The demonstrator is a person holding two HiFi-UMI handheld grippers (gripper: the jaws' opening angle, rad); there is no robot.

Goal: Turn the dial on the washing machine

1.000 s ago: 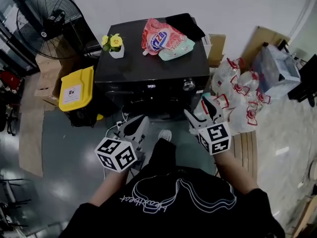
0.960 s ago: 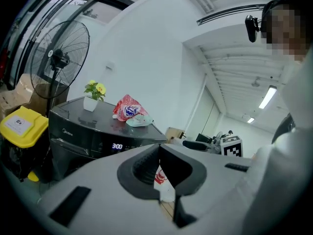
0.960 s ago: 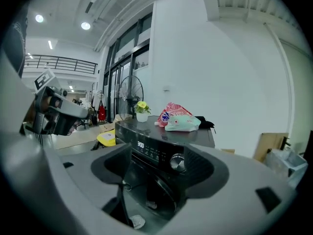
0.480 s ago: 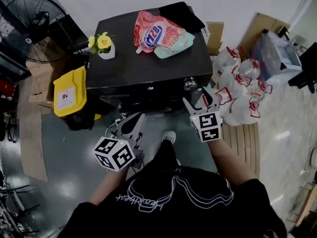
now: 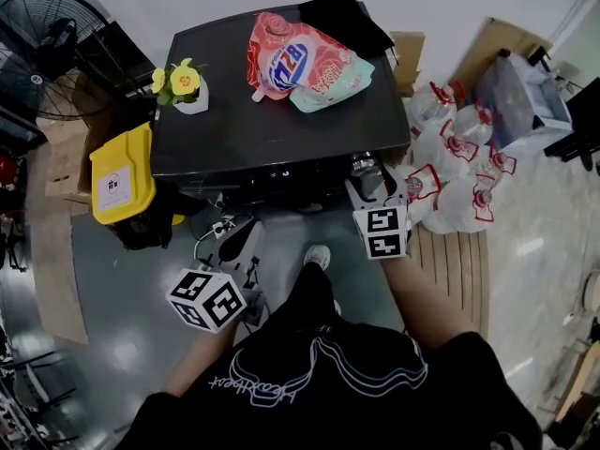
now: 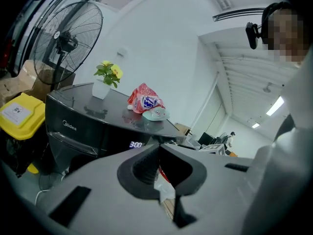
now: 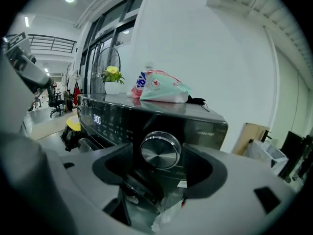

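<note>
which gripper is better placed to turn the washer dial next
Right. The right gripper has the dial between its fingers, which are closing but not touching; the left gripper hangs low, fingers shut.

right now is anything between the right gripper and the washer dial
Nothing visible stands in the way. In the right gripper view the dial sits straight ahead, lined up with the gap between the jaws of the right gripper. The jaws are spread and closing, and the pads do not touch the dial yet.
</note>
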